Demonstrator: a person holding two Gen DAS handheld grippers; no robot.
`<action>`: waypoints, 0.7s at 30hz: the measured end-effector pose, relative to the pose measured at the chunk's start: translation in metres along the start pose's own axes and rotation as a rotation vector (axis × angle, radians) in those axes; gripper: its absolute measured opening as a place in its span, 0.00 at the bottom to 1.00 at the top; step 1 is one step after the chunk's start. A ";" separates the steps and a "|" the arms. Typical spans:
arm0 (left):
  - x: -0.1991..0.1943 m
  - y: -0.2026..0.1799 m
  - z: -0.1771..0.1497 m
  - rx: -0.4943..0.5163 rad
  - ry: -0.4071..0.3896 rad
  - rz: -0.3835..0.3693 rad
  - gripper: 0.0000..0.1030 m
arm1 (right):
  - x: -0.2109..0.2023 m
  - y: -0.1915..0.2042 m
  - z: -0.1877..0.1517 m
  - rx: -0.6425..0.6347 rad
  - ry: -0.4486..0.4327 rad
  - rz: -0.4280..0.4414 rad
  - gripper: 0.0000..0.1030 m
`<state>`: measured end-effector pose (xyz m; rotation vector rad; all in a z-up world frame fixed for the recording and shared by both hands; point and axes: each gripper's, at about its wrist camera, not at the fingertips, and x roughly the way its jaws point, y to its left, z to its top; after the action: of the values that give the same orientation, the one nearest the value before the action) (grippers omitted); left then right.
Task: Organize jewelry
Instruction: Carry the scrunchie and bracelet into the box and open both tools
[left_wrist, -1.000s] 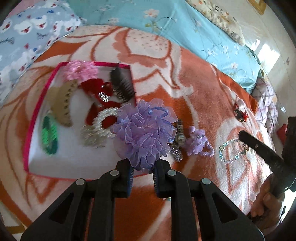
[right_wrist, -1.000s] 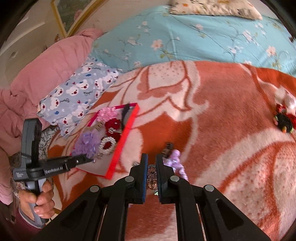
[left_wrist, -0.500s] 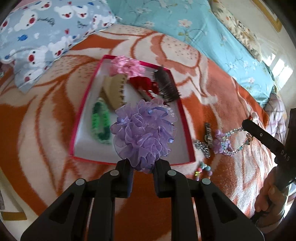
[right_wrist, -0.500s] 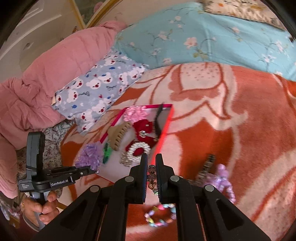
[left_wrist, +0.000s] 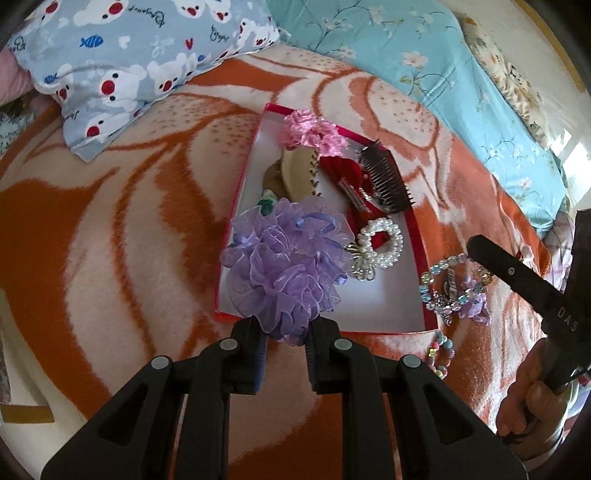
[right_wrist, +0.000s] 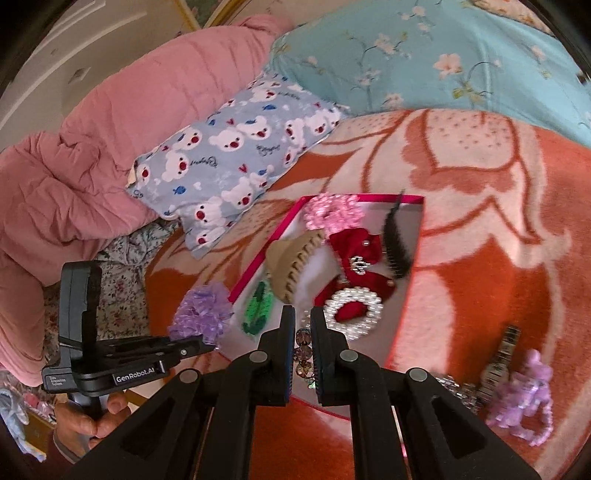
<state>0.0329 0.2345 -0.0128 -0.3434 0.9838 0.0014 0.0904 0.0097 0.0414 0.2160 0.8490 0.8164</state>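
My left gripper (left_wrist: 284, 332) is shut on a purple organza scrunchie (left_wrist: 284, 266), which hangs over the near left corner of a red-rimmed white tray (left_wrist: 384, 302). In the right wrist view the scrunchie (right_wrist: 201, 317) sits at the left gripper's (right_wrist: 201, 345) tip, beside the tray (right_wrist: 317, 264). My right gripper (right_wrist: 303, 325) is shut on a bead bracelet (right_wrist: 303, 354) at the tray's near edge. The left wrist view shows that bracelet (left_wrist: 443, 284) dangling from the right gripper (left_wrist: 476, 245). In the tray lie a pink scrunchie (left_wrist: 310, 131), a beige claw clip (left_wrist: 295, 177), a red bow (right_wrist: 354, 243), a black comb clip (left_wrist: 386, 177), a pearl scrunchie (left_wrist: 380, 240) and a green clip (right_wrist: 258, 308).
On the orange and cream blanket right of the tray lie a purple bead bracelet (right_wrist: 524, 398), a striped barrette (right_wrist: 502, 354) and a coloured bead bracelet (left_wrist: 439, 354). A bear-print pillow (left_wrist: 140, 62), a pink quilt (right_wrist: 92, 147) and a blue floral sheet (right_wrist: 443, 55) lie beyond.
Both grippers have swung towards the tray with their loads. The purple scrunchie now hangs over the tray's near left corner, and the right gripper with the bracelet has reached the tray's near edge.
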 end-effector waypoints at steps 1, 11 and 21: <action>0.001 0.000 0.001 0.002 0.003 -0.003 0.15 | 0.005 0.002 0.000 -0.002 0.006 0.005 0.07; 0.028 0.001 0.011 0.018 0.050 0.001 0.15 | 0.052 -0.006 -0.004 0.006 0.068 0.015 0.07; 0.046 0.008 0.012 0.005 0.079 0.024 0.15 | 0.071 -0.045 -0.005 0.061 0.093 -0.032 0.07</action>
<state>0.0669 0.2385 -0.0466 -0.3293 1.0658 0.0075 0.1388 0.0290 -0.0247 0.2185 0.9628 0.7758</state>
